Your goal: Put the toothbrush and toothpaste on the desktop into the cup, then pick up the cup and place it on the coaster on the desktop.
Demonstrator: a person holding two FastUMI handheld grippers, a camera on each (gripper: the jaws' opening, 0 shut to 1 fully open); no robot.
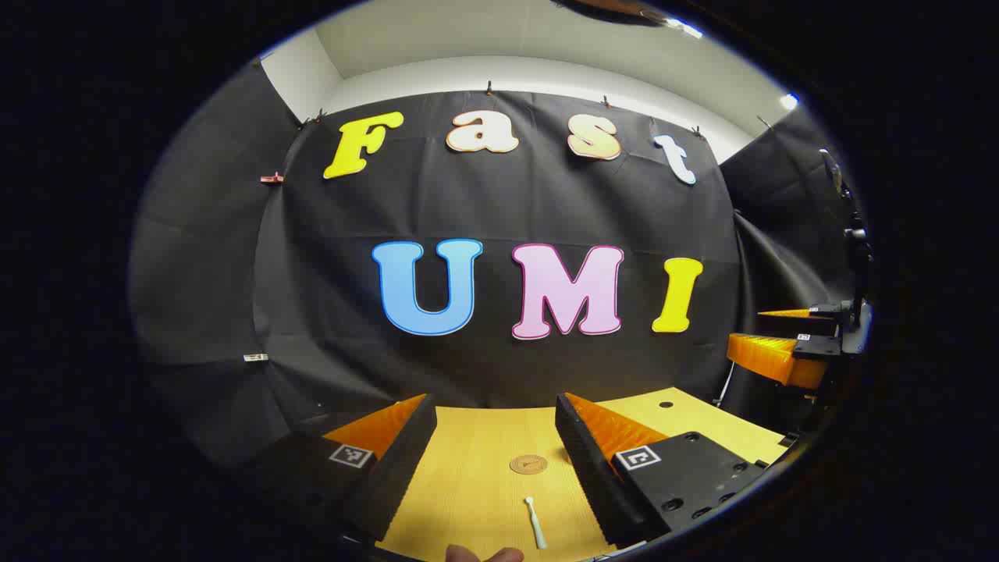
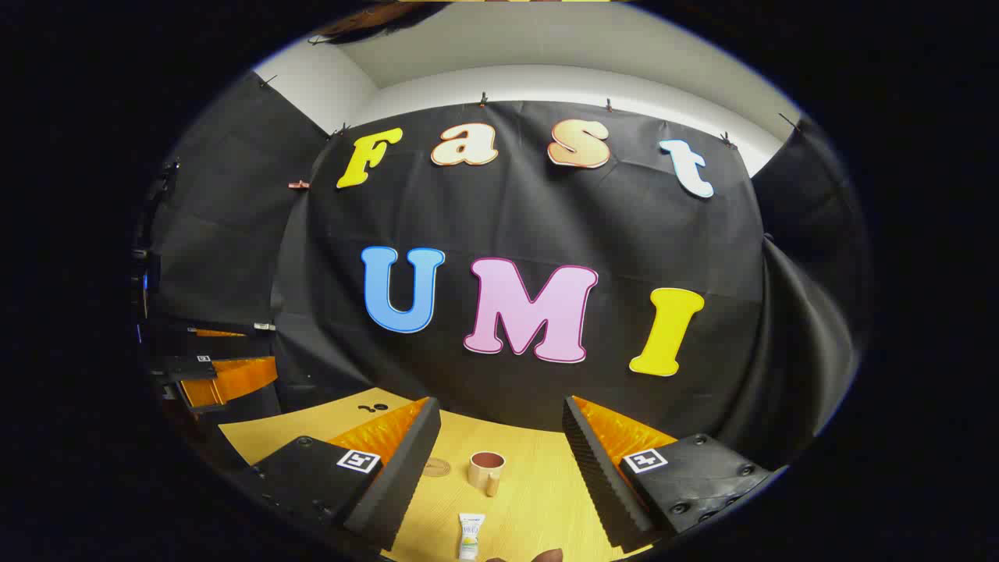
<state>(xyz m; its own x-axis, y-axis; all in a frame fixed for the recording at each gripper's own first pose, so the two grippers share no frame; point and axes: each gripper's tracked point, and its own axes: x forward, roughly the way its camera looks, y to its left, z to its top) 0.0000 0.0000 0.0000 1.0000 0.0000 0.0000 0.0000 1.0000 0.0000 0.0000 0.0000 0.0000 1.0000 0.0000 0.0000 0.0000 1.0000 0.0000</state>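
first, with both claws released, drop the left claw (image 1: 495,437) onto the toothbrush (image 1: 535,523) at lower centre, the right claw (image 2: 499,441) onto the toothpaste (image 2: 471,535) below the cup (image 2: 486,470), squeezing each across its width.

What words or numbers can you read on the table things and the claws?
Toothpaste tube: print, too small and blurred to read.
Coaster: a small mark, too tiny to read.
Square tag on the right claw: black-and-white pattern, no words.
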